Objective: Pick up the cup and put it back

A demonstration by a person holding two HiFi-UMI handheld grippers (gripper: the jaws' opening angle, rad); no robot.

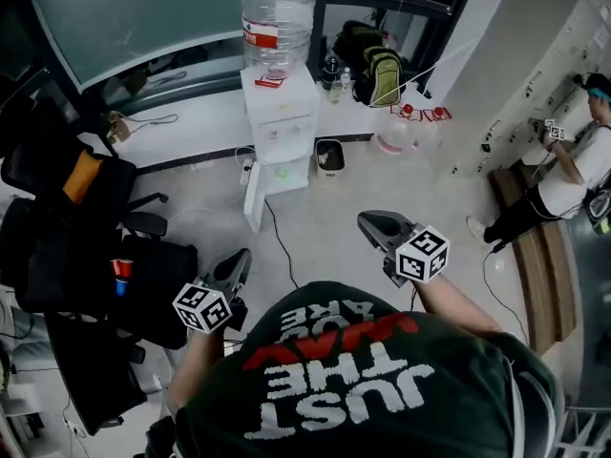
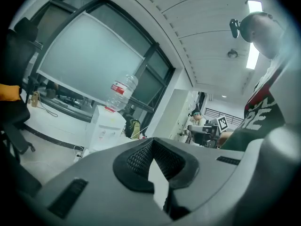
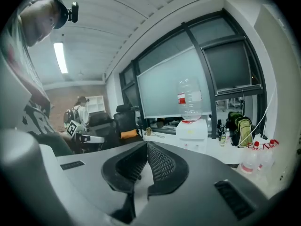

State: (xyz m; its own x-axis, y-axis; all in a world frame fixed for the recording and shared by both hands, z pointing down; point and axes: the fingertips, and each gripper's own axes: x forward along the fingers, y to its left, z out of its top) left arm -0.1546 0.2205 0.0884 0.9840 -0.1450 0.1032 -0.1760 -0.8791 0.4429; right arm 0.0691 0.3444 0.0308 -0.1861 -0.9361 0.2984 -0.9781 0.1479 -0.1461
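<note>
Both grippers are held up in front of the person, apart from everything else. My left gripper (image 1: 239, 258) (image 2: 151, 142) is shut with nothing between its pads. My right gripper (image 1: 368, 220) (image 3: 146, 145) is also shut and empty. Both point toward a white water dispenser (image 1: 280, 122) (image 2: 106, 128) (image 3: 192, 128) with a large clear bottle (image 1: 277, 12) on top, standing across the floor. A small red and blue thing (image 1: 121, 273), possibly a cup, sits on a black chair at the left. No cup shows clearly in either gripper view.
Black office chairs (image 1: 86, 246) crowd the left side. A small bin (image 1: 329, 156) stands next to the dispenser, and a backpack (image 1: 377, 70) lies on the ledge behind. A cable (image 1: 282, 246) runs over the floor. At the right, another person (image 1: 573, 175) stands by a wooden bench (image 1: 535, 256).
</note>
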